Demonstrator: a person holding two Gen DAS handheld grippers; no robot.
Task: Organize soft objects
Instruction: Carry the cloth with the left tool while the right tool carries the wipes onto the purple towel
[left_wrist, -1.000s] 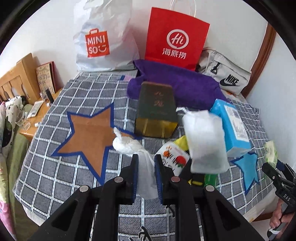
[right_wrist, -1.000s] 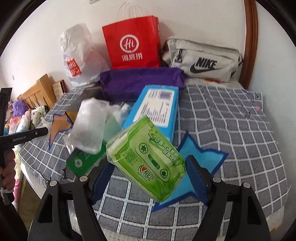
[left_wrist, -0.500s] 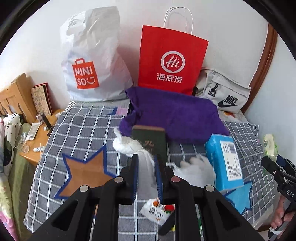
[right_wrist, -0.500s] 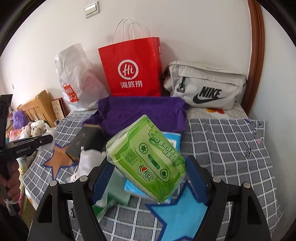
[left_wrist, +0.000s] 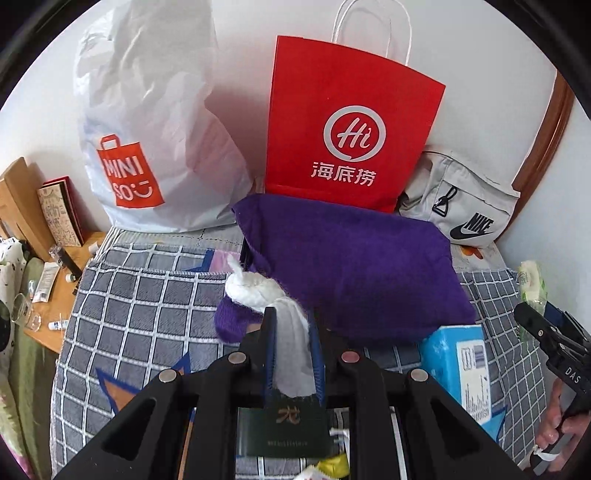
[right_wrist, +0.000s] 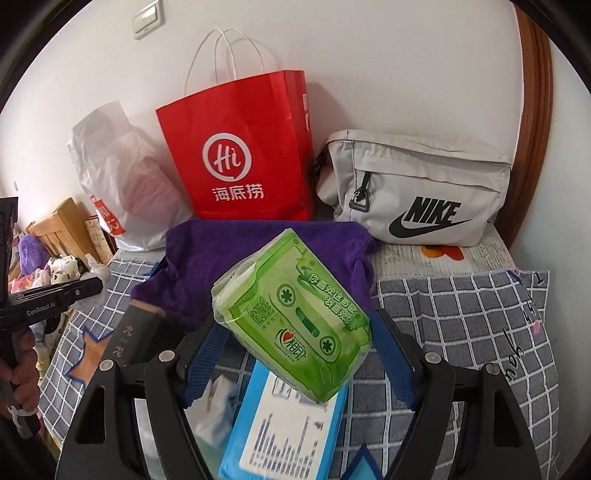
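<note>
My left gripper (left_wrist: 291, 321) is shut on a white knotted cloth (left_wrist: 284, 325), held in the air above the bed in front of the purple towel (left_wrist: 354, 273). My right gripper (right_wrist: 301, 325) is shut on a green tissue pack (right_wrist: 295, 314), lifted above the blue tissue pack (right_wrist: 284, 424). The green pack also shows at the right edge of the left wrist view (left_wrist: 532, 280). A red paper bag (left_wrist: 347, 125) and a white MINISO bag (left_wrist: 147, 122) stand against the wall. A grey Nike pouch (right_wrist: 413, 192) lies at the back right.
A dark green box (left_wrist: 284, 428) lies on the checked bedspread (left_wrist: 140, 295) below my left gripper, with a blue tissue pack (left_wrist: 458, 373) to its right. A wooden side table (left_wrist: 55, 266) with small items stands left. A wooden headboard post (right_wrist: 532, 122) rises at the right.
Both grippers have risen and moved toward the wall with their loads. The bags, towel and pouch look larger and nearer; the box and blue pack have dropped low in both views.
</note>
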